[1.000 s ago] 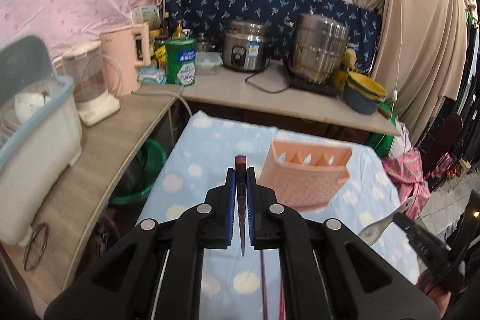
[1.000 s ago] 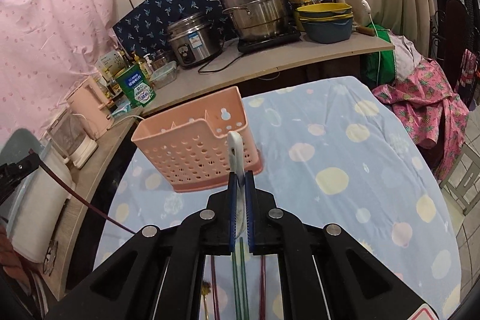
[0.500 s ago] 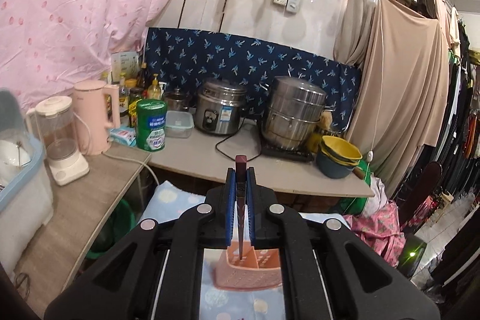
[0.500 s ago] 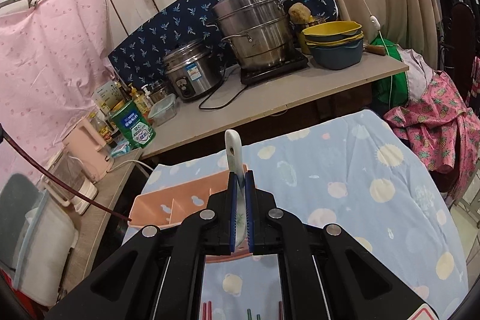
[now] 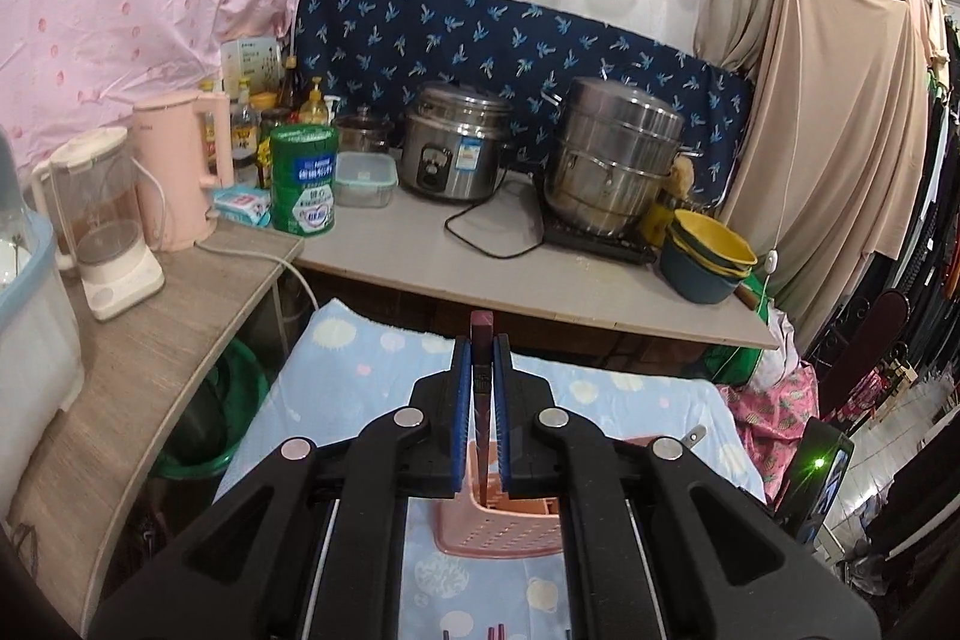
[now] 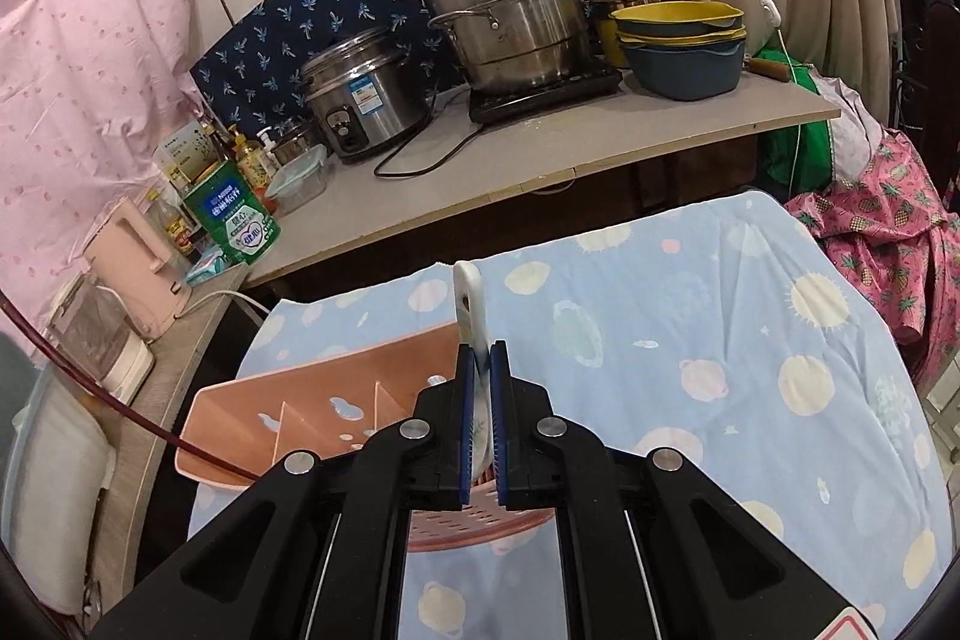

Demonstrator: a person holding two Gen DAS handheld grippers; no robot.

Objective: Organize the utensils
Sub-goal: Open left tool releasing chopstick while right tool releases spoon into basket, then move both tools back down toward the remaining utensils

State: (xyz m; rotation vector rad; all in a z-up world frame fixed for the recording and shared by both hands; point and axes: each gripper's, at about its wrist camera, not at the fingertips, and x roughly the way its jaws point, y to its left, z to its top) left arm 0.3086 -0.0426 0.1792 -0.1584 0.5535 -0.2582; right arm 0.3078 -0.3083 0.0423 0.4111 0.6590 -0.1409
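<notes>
My left gripper (image 5: 480, 358) is shut on a dark red chopstick (image 5: 482, 340) that points down into the pink perforated utensil basket (image 5: 498, 532) below it. In the right wrist view the same chopstick (image 6: 90, 388) slants down into the basket's left end (image 6: 312, 400). My right gripper (image 6: 480, 358) is shut on a white spoon (image 6: 467, 304), held handle-up over the basket's right part. The spoon's lower end is hidden behind the fingers. The basket stands on the blue patterned tablecloth (image 6: 690, 340).
Behind the table runs a counter (image 5: 540, 280) with a rice cooker (image 5: 456, 148), a steel steamer pot (image 5: 612, 154), stacked bowls (image 5: 708, 250), a green tin (image 5: 303, 181), a pink kettle (image 5: 180, 172) and a blender (image 5: 102, 226). More chopstick ends (image 5: 495, 631) lie on the cloth near me.
Both grippers tilted up and came over the basket. The chopstick tip now reaches into the basket's left end, and the spoon has lowered toward its right part.
</notes>
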